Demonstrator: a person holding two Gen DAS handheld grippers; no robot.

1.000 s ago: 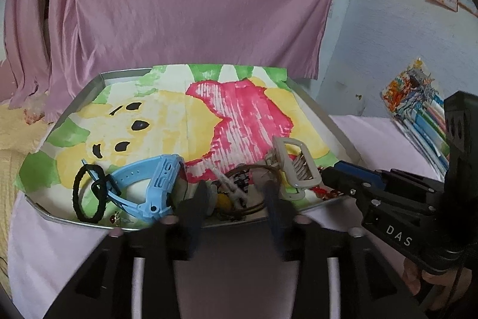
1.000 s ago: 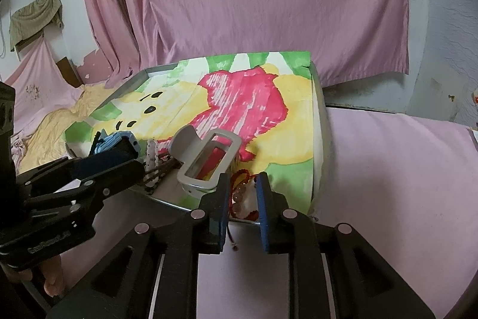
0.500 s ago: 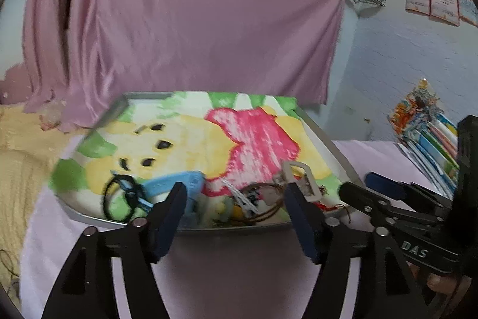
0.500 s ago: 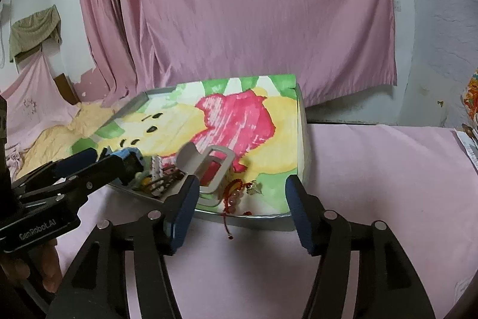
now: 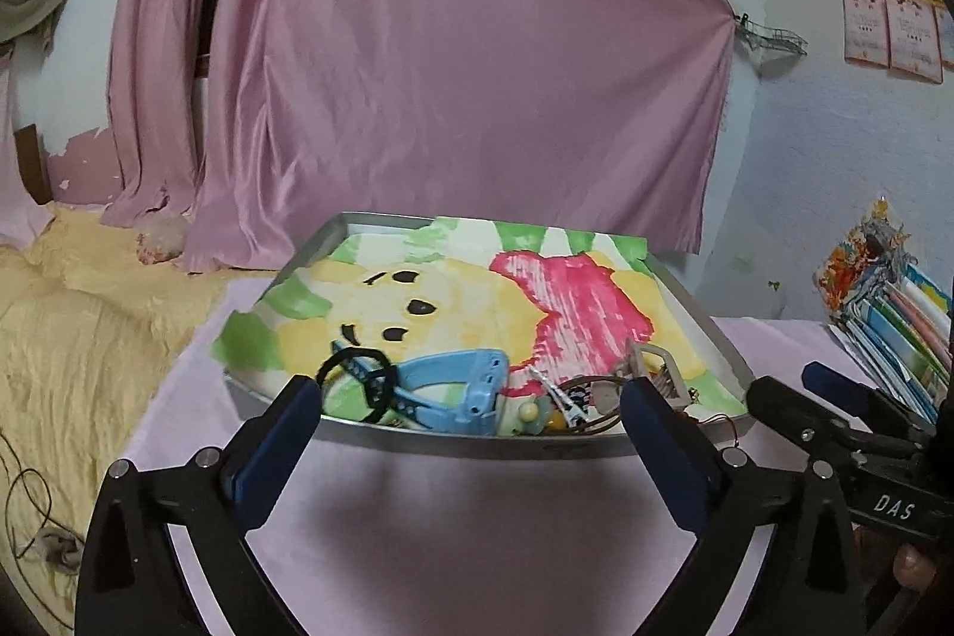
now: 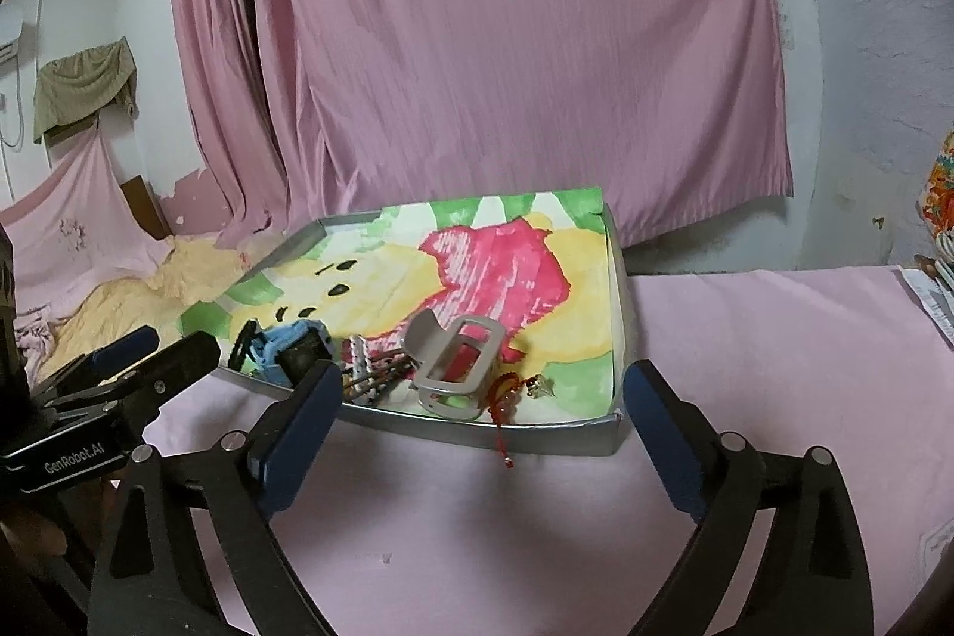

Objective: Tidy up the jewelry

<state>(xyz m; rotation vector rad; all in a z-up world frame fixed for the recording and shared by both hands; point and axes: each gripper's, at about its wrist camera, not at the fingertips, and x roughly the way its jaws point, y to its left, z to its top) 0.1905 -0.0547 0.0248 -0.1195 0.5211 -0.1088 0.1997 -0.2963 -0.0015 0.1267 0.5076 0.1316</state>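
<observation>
Presently both tools are spread wide and hold nothing. The left tool (image 5: 471, 433) and the right tool (image 6: 483, 430) hover above the pink-covered desk (image 6: 745, 368), just short of the near edge of the metal tray (image 6: 560, 436). The tray carries a painted cartoon sheet (image 5: 453, 296); all jewelry lies along its near edge, at 6 o'clock on the sheet. In the left wrist view, a black hair tie (image 5: 358, 374) sits at 9 o'clock of the blue watch strap (image 5: 459, 391), touching it. A grey buckle-shaped clip (image 6: 456, 365) stands tilted at 3 o'clock of the strap. A red bead bracelet (image 6: 507, 394) lies beside the clip, its red cord hanging over the tray rim. Smaller pieces between strap and clip are too tangled to identify
</observation>
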